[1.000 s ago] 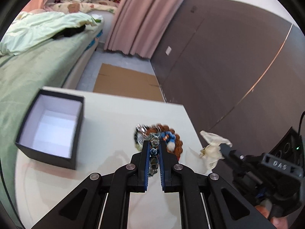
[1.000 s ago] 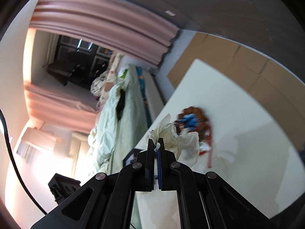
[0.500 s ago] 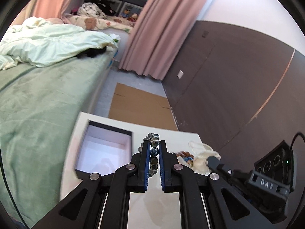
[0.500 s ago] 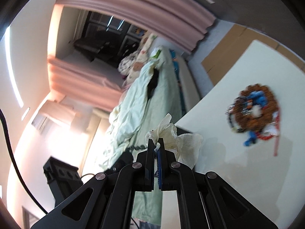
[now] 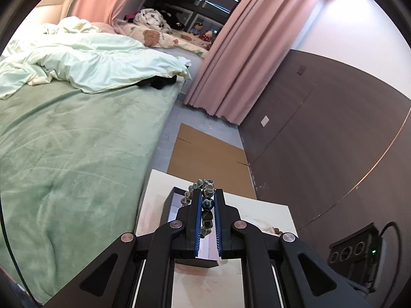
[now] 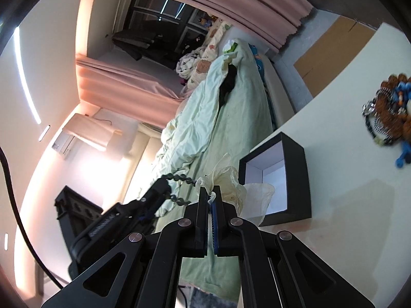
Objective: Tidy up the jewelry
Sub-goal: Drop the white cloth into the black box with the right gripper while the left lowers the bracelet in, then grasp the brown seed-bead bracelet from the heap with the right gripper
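Observation:
My left gripper (image 5: 207,192) is shut on a bracelet of dark blue-green beads (image 5: 207,204) and holds it above the open black box with a white inside (image 5: 172,202). In the right wrist view the same bracelet (image 6: 179,178) hangs from the left gripper to the left of the box (image 6: 295,179). My right gripper (image 6: 210,190) is shut on a crumpled cream cloth (image 6: 231,184), raised beside the box's near wall. A heap of other jewelry (image 6: 390,118), brown, blue and silver, lies on the white table (image 6: 346,205) to the right.
A bed with a green cover (image 5: 64,154) runs along the table's left edge. Flat cardboard (image 5: 205,154) lies on the floor beyond the table. A dark wall panel (image 5: 334,128) and pink curtain (image 5: 231,51) stand on the right.
My left gripper lifted the bead bracelet off the jewelry heap and carried it left, over the black box. My right gripper swung left with the cloth, toward the box.

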`<state>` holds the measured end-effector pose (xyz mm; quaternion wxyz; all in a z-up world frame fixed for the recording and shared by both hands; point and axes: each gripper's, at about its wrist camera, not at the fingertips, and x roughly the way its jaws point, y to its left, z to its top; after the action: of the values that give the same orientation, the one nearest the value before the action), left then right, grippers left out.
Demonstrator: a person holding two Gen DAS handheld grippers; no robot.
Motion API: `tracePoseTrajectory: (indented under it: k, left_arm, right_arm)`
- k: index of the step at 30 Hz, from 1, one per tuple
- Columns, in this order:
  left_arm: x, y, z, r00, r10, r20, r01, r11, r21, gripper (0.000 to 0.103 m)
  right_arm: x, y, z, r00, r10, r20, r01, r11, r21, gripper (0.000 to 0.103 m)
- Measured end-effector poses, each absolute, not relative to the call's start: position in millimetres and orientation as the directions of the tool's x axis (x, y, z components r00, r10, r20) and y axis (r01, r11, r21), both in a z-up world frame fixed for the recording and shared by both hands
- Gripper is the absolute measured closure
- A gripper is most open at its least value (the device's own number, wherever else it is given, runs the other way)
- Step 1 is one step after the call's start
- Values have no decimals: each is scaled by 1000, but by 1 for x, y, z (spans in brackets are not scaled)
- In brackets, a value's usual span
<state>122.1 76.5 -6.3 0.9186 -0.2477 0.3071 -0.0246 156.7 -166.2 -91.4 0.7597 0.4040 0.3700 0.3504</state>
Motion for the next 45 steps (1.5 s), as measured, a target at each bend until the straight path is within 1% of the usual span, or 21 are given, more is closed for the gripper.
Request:
tracePoseTrajectory:
  k: [6, 7, 8, 9, 10, 15, 19, 22, 26, 30, 32, 33, 34, 35, 36, 37, 45]
  left_arm:
    - [129, 81, -13, 803, -216, -555, -110, 862, -495, 94]
    - [131, 81, -15, 800, -225, -556, -106, 859, -501, 94]
    - [133, 80, -17, 796, -235, -558, -103, 856, -507, 94]
    - [136, 78, -19, 791, -243, -561, -99, 854, -511, 94]
    - [138, 75, -22, 785, -253, -565, -93, 854, -512, 94]
    - [147, 62, -30, 763, -274, -585, -77, 860, -504, 94]
    - [155, 49, -39, 742, -262, -617, -76, 881, -466, 94]
    - [163, 44, -50, 705, -284, -650, -81, 878, -471, 94]
    - [174, 41, -70, 633, -344, -693, -103, 850, -516, 92]
    - [175, 39, -75, 619, -314, -720, -131, 863, -489, 91]
    - [174, 39, -75, 617, -309, -723, -131, 866, -482, 88]
    - [175, 38, -76, 618, -307, -724, -132, 867, -480, 79]
    - [174, 38, -75, 621, -303, -723, -134, 868, -478, 62]
    - [174, 37, -75, 625, -299, -721, -134, 869, -477, 50]
    - [174, 35, -74, 630, -297, -717, -134, 869, -477, 27]
    - [172, 34, -73, 637, -298, -711, -132, 867, -481, 18]
    - [168, 5, -62, 649, -304, -697, -67, 890, -450, 18]
  right_arm:
    - [169, -152, -111, 497, 816, -295, -156, 419, 894, 97]
    - [171, -152, -115, 494, 810, -316, -130, 428, 894, 87]
    - [173, -153, -119, 490, 803, -339, -104, 440, 892, 75]
    - [174, -155, -122, 487, 798, -355, -80, 445, 892, 40]
    - [174, -160, -126, 494, 789, -366, -47, 444, 895, 20]
    - [172, -189, -127, 538, 769, -345, 4, 407, 913, 19]
    - [168, -208, -119, 568, 738, -366, 18, 433, 901, 19]
    - [167, -219, -115, 571, 736, -364, 21, 430, 903, 19]
    - [164, -232, -108, 584, 717, -380, 20, 456, 890, 19]
    - [164, -245, -104, 596, 709, -376, 17, 457, 889, 19]
    - [162, -252, -101, 604, 703, -375, 17, 459, 888, 19]
    - [161, -256, -100, 609, 700, -374, 18, 460, 888, 19]
    - [160, -262, -98, 614, 696, -371, 18, 458, 889, 19]
    - [159, -265, -97, 619, 693, -369, 19, 457, 889, 19]
    - [157, -272, -96, 627, 687, -368, 22, 456, 890, 19]
    - [155, -280, -95, 637, 677, -368, 28, 458, 889, 19]
    - [145, -325, -88, 682, 567, -461, 98, 554, 827, 19]
